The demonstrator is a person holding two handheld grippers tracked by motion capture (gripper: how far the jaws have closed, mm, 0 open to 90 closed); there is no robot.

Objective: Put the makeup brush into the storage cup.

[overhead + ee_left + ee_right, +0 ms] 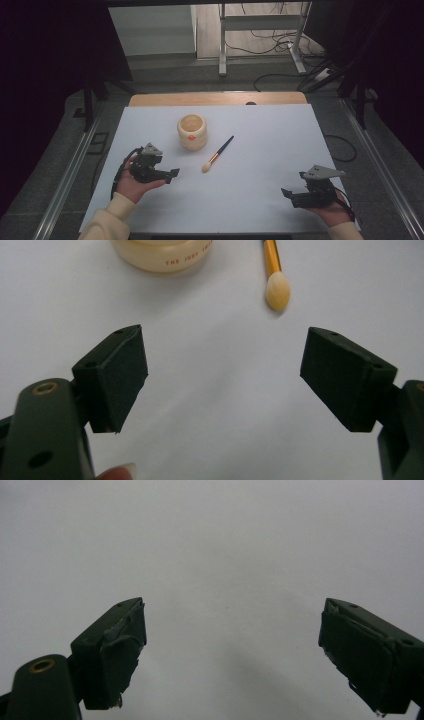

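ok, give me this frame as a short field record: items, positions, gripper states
surface: white table top
cup: cream cup, upright, far centre, small red mark and lettering on its side
brush: makeup brush, lying flat right of the cup, apart from it, pale bristle tip toward the person
left gripper: left gripper, jaws wide open, nothing between them, pointed at the cup and brush
right gripper: right gripper, jaws wide open, nothing between them, over bare table at near right
contact: neither gripper touches an item

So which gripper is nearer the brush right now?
Left. The left gripper sits just beside the brush tip, jaws open; the right gripper is much farther off, near the table's edge.
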